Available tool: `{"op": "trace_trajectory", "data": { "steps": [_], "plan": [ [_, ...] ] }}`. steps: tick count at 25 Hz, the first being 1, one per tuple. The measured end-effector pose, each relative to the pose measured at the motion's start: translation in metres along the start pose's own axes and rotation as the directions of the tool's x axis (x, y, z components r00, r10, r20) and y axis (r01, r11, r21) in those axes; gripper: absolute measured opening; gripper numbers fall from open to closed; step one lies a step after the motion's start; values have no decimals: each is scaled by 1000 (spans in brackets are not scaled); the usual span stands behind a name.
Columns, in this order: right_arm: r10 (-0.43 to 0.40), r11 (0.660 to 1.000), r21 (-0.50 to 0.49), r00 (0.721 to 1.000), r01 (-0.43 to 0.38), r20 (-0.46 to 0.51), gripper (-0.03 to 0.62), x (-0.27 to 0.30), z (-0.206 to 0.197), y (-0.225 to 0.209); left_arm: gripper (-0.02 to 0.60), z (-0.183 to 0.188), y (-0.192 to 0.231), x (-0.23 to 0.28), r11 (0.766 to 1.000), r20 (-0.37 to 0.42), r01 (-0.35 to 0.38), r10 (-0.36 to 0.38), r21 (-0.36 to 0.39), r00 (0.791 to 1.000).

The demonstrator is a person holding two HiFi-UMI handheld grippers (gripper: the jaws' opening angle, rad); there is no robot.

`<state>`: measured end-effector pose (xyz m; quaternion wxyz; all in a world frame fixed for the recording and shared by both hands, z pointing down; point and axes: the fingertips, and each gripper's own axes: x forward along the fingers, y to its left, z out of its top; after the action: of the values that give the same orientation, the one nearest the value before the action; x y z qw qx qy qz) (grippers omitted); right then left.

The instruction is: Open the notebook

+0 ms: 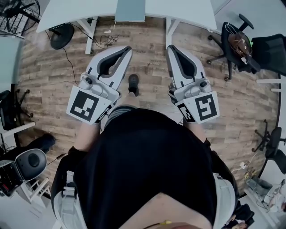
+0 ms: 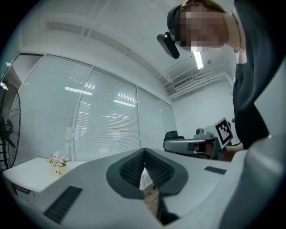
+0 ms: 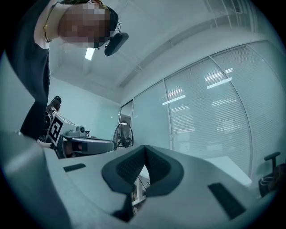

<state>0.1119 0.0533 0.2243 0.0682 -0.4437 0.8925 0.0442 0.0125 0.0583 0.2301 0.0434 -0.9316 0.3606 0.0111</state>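
Closest to me in the head view is the person's black top (image 1: 147, 161), filling the bottom edge. Just beyond it sit the two marker cubes, the left cube (image 1: 88, 105) and the right cube (image 1: 205, 107), one on the back of each tool. The left gripper (image 1: 128, 48) and the right gripper (image 1: 171, 47) reach forward side by side, apart from each other, over bare wooden floor (image 1: 152, 67). In the left gripper view, the ribbed dark pads (image 2: 132, 169) meet at the tip with nothing between them, so I read that tool as closed and empty. The right gripper view shows the same: pads pressed together, nothing held.

Between the two tools, a dark shoe (image 1: 133, 83) stands on the floor. Further out, along the far edge of the floor, are a white table (image 1: 76, 11) on the left and a second white table (image 1: 187, 11) on the right. A black office chair (image 1: 237, 42) stands toward the right edge. The left gripper view catches a small pot of pink flowers (image 2: 58, 161) on a white surface.

I cannot tell where the notebook is: no view shows it.
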Motion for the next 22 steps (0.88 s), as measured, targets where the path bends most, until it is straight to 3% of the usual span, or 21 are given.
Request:
{"op": "trace_trajectory", "data": {
  "steps": [22],
  "plan": [
    [-52, 999, -2, 998, 52, -29, 4, 122, -20, -72, 12, -16, 119, 85, 998, -1, 44, -44, -38, 999]
  ]
}}
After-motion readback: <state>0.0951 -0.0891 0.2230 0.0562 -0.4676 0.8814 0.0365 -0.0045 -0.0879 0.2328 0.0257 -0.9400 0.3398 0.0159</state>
